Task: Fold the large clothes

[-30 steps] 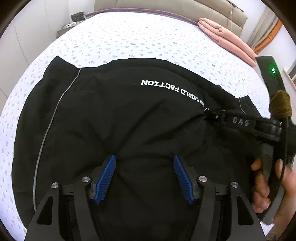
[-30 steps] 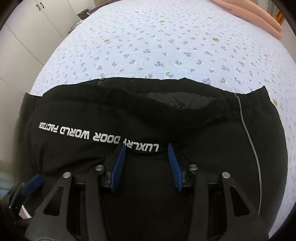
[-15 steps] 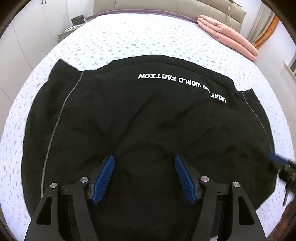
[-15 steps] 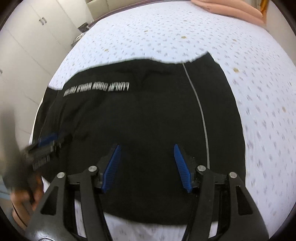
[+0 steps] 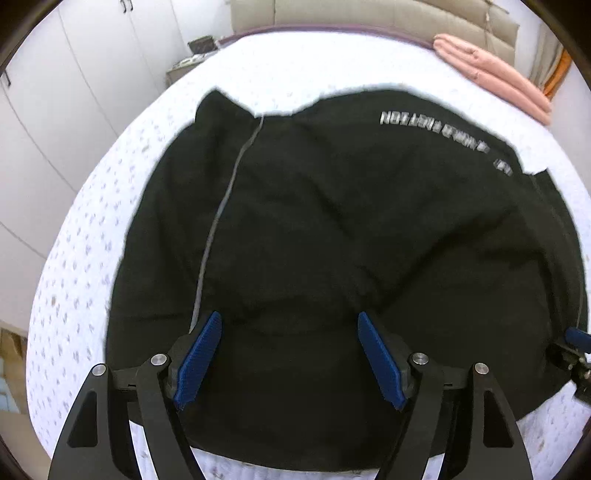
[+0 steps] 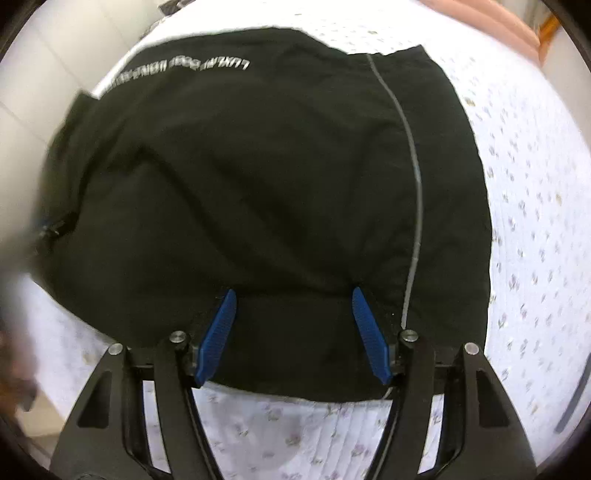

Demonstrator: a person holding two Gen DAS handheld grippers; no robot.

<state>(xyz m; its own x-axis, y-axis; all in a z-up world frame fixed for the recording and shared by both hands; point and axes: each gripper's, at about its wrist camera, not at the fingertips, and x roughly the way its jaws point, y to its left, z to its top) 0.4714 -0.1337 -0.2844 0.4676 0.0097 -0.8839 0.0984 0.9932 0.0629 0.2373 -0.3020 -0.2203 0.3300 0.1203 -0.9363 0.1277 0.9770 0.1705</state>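
Observation:
A large black garment (image 5: pixel 351 240) with white lettering and a thin grey stripe lies spread on the bed; it also shows in the right wrist view (image 6: pixel 258 166). My left gripper (image 5: pixel 288 328) is open and empty, held above the garment's near left part. My right gripper (image 6: pixel 291 302) is open and empty above the garment's near right part, by the grey stripe (image 6: pixel 413 192). The right gripper's tip shows at the right edge of the left wrist view (image 5: pixel 576 347). Both views are blurred.
The bed has a white quilt with small floral print (image 5: pixel 110 221) (image 6: pixel 535 184). Folded pink cloth (image 5: pixel 491 70) lies at the far right by the headboard (image 5: pixel 369 14). White wardrobe doors (image 5: pixel 55 92) stand to the left. A nightstand (image 5: pixel 195 51) sits at the far left.
Both grippers have pulled back toward the near edge of the bed and away from the garment's collar. The right gripper moved right, the left one shifted left. Both stay open.

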